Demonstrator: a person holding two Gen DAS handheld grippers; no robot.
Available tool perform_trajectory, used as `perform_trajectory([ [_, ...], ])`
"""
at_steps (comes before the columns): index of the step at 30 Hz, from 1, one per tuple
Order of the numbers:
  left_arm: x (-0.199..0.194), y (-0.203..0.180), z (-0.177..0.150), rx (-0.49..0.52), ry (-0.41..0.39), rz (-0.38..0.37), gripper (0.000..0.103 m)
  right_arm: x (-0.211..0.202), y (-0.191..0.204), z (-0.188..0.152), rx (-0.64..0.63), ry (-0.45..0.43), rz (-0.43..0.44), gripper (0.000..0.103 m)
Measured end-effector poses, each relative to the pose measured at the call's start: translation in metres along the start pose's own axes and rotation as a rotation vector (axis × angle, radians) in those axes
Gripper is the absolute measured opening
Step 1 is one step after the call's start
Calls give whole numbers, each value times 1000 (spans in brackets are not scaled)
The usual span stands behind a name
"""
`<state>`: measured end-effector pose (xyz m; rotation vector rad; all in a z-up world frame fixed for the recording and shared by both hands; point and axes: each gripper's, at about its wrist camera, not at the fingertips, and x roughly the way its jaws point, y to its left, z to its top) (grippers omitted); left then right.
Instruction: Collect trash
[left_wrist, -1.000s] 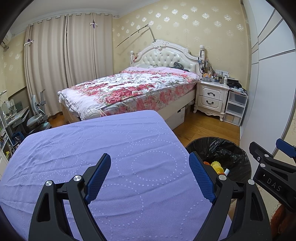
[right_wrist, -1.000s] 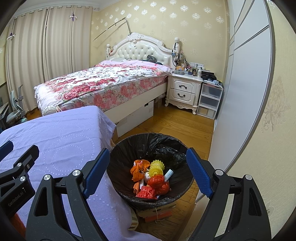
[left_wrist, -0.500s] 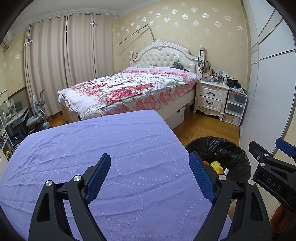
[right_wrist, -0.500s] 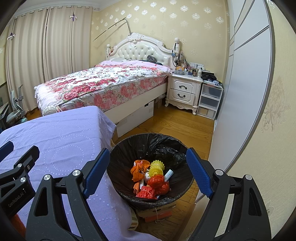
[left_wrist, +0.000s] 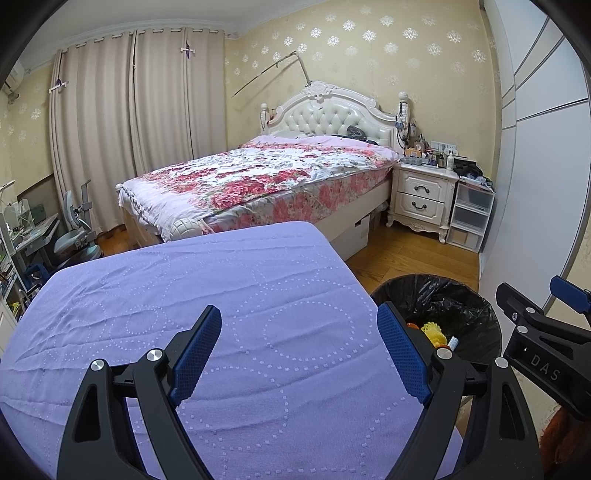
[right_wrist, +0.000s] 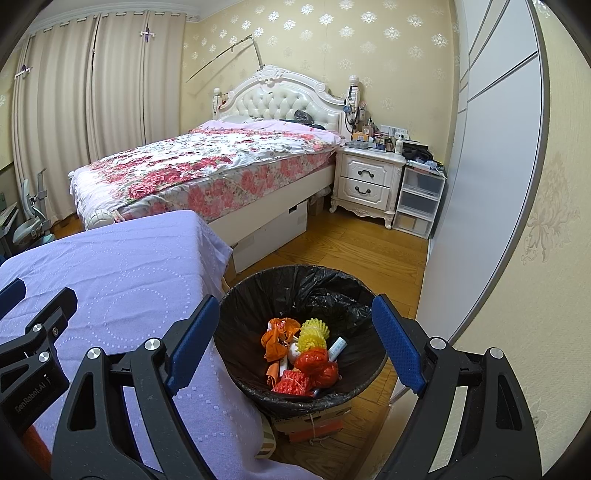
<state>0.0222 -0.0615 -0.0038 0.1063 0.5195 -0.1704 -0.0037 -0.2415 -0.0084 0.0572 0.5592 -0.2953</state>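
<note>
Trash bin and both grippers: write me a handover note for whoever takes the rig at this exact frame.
Left gripper: open, empty, above the purple-covered table.
Right gripper: open, empty, above the trash bin.
Bin: black-lined, on the floor at the table's right edge. It holds orange wrappers, yellow foam netting, red netting and a small white tube.
Done: that trash is binned.
Left: no loose trash shows on the visible tabletop; check areas outside both views.
</note>
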Motion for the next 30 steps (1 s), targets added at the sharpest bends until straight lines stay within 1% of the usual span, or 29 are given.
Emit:
perform_trajectory([
  [8,-1,0,1,-15,-15,6,84,-1,1,0,0,-1,2,83],
  [14,6,5,-1,-51,23,-6,86,-1,4,0,-4,1,5,83],
  [16,8,8,-2,-62,33,20,86,-1,6,0,-8,2,9,83],
  [20,11,19,-3,-64,41,47,86,-3,16,1,-20,7,21,83],
  [22,15,31,-3,-77,57,72,86,-2,23,1,-29,11,37,83],
  [25,26,57,-7,-88,96,128,86,3,37,0,-57,25,67,83],
  [27,35,79,-12,-97,136,167,86,7,51,0,-76,39,96,83],
  [30,52,125,-26,-147,220,220,86,17,81,0,-117,72,162,83],
])
